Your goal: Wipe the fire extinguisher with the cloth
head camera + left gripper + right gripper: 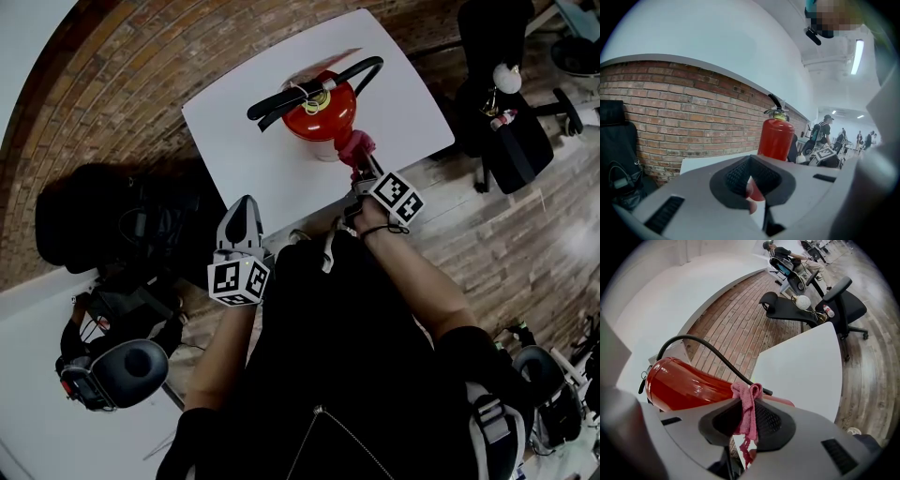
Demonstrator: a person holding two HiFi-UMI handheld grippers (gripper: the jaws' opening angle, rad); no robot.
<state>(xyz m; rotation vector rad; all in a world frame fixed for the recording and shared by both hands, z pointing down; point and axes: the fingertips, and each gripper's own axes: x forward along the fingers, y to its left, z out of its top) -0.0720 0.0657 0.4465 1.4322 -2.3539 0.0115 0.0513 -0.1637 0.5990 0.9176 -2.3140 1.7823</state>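
So the fire extinguisher (319, 111) is standing upright on the small white table (234, 141), hose (364, 69) looped over the top. The pink cloth (360, 144) is bunched against its lower side, on the person's side. It looks like it's touching, can't swear to it. The right gripper (362, 161) has its jaws clamped on that cloth, with only a little wad poking out past the tips.

The left gripper (244, 208) is pinched together on nothing, hanging back near the table's near edge, well away from the can.

My worry: nothing's bracing the extinguisher. Push sideways too hard and it'll probably skid or tip. With that little cloth sticking out, the jaws might scrape the paint too.
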